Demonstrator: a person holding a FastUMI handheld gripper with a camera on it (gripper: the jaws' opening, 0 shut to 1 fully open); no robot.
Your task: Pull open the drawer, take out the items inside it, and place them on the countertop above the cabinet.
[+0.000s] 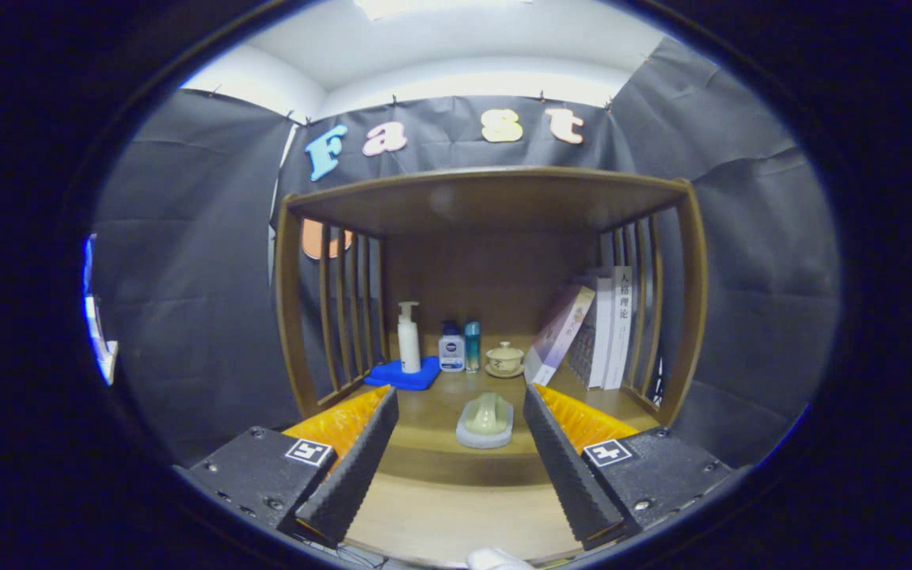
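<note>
My gripper is open, its fingers spread wide with nothing between them. Just ahead, in line with the gap, a pale green soap-like item lies on a light grey dish on the wooden countertop of the cabinet. Below the countertop's front edge a lighter wooden surface lies between my fingers; I cannot tell whether it is the inside of the drawer. A small white thing peeks in under that surface, mostly hidden.
At the back of the countertop stand a white pump bottle on a blue cloth, two small bottles, a lidded tea bowl and leaning books. Slatted wooden sides and a top board enclose the space.
</note>
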